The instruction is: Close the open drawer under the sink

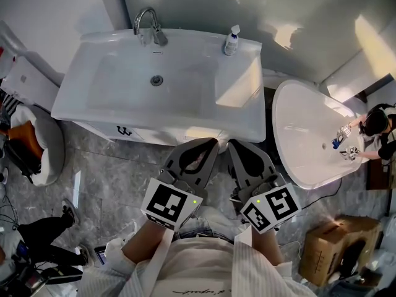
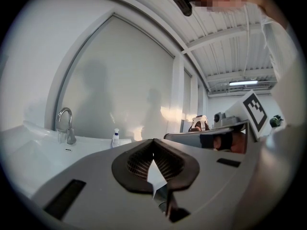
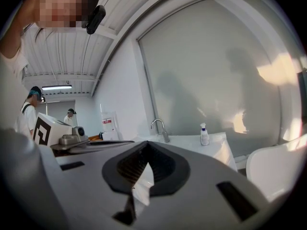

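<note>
The white sink (image 1: 80,104), with its faucet (image 1: 148,23), sits on a white cabinet. A strip of the cabinet's drawer front (image 1: 133,133) shows just below the sink's front edge; I cannot tell how far out it stands. My left gripper (image 1: 212,143) and right gripper (image 1: 233,145) are held side by side in front of the sink's right half, above the floor, touching nothing. Both are shut with nothing between the jaws. In the left gripper view the left gripper (image 2: 153,145) points up over the basin. In the right gripper view the right gripper (image 3: 146,145) does the same.
A spray bottle (image 1: 231,40) stands on the sink's back right corner. A white oval fixture (image 1: 309,135) stands to the right, with a person (image 1: 377,125) beyond it. A cardboard box (image 1: 334,246) lies at lower right. Bags and gear (image 1: 31,147) crowd the left floor.
</note>
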Tool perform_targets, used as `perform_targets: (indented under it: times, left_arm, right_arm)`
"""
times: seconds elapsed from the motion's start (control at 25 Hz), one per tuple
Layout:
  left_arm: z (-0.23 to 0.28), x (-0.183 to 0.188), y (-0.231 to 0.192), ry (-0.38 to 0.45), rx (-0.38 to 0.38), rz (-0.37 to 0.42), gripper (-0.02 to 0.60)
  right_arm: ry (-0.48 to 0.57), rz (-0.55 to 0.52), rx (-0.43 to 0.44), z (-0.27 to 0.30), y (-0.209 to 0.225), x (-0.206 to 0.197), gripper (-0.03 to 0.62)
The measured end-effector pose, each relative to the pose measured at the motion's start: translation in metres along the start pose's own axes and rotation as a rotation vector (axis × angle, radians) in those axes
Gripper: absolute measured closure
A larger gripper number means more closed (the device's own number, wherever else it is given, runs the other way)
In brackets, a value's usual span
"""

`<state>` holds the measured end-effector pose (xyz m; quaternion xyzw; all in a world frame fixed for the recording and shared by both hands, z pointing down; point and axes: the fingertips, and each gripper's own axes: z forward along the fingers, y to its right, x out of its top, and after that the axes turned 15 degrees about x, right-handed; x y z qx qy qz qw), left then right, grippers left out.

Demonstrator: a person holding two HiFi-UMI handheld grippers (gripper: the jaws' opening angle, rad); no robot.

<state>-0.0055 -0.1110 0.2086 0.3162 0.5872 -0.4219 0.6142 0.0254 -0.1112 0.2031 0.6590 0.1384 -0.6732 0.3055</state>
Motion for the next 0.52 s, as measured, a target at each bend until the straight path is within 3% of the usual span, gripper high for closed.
perform_targets:
  times: [0.52]
  left_arm:
    - [0.010,0.002,-0.001,-0.005,-0.042,-0.011,0.566]
  right_arm:
    - [-0.001,0.010,0.005,0.001,0.004,0.000,0.585]
